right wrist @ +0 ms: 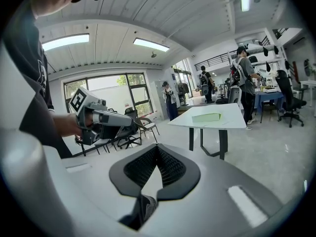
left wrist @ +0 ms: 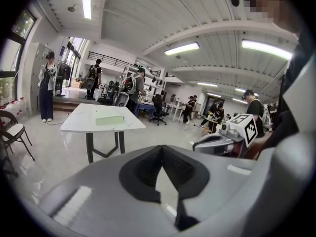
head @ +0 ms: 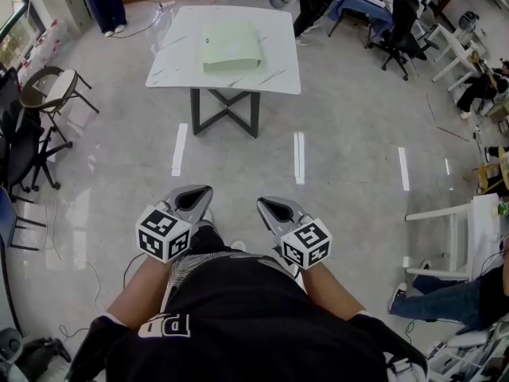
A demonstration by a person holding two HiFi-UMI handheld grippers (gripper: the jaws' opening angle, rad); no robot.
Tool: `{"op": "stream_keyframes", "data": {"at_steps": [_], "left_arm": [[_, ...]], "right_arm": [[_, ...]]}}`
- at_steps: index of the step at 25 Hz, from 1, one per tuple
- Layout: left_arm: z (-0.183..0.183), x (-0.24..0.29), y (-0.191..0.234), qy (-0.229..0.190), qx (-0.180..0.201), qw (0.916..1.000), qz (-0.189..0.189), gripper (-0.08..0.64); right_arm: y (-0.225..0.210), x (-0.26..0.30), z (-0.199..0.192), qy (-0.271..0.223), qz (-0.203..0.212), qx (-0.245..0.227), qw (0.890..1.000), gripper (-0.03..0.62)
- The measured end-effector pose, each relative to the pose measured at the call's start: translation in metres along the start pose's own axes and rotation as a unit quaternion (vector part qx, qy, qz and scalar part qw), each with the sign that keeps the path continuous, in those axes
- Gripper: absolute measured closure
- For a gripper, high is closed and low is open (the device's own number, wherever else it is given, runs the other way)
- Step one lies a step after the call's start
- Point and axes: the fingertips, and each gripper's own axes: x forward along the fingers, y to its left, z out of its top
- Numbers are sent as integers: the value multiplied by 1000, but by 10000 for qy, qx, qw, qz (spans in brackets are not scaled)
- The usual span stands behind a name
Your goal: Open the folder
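While both tongs hang level at the person's waist, the floor (head: 342, 126) ahead lies open right up to the table.

- Table (head: 266, 30): one. White top with grey veining, dark crossed legs. It stands well apart from the person, with bare floor along its near and right edges.
- Folder (head: 231, 48): one. Pale green and closed, it lies flat about mid-table. Bare top shows round all four of its edges, and its thick side faces the person.
- Left gripper (head: 199, 192): one. Jaws are brought together at the tips with nothing between them, pointing toward the table.
- Right gripper (head: 269, 206): one. Jaws are likewise closed narrow and empty. It sits near the left gripper, with a gap between the two.
- Marker cubes (head: 163, 233): two, one on each gripper.
- Tan-seated chair (head: 49, 88): one, left of the table and apart from it.
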Motion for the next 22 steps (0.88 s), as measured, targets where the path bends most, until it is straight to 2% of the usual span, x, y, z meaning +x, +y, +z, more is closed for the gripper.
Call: {"op": "stream_keyframes", "data": {"at_steps": [6,14,19,22], "left_arm": [[-7,6,12,76,-102,9999,-30,511],[3,23,41,35,-207,9998,-65,511],[1,35,69,179,-314,9993,-63,511],[15,48,95,160,-357,9992,-26,511]], "right_arm": [[-5,14,-3,63,0,72,10000,592],[-21,41,1,232,-25,130,9996,592],[-38,70,9,327,-8,162,9993,592],[-52,91,22,362,2,141,9992,592]]}}
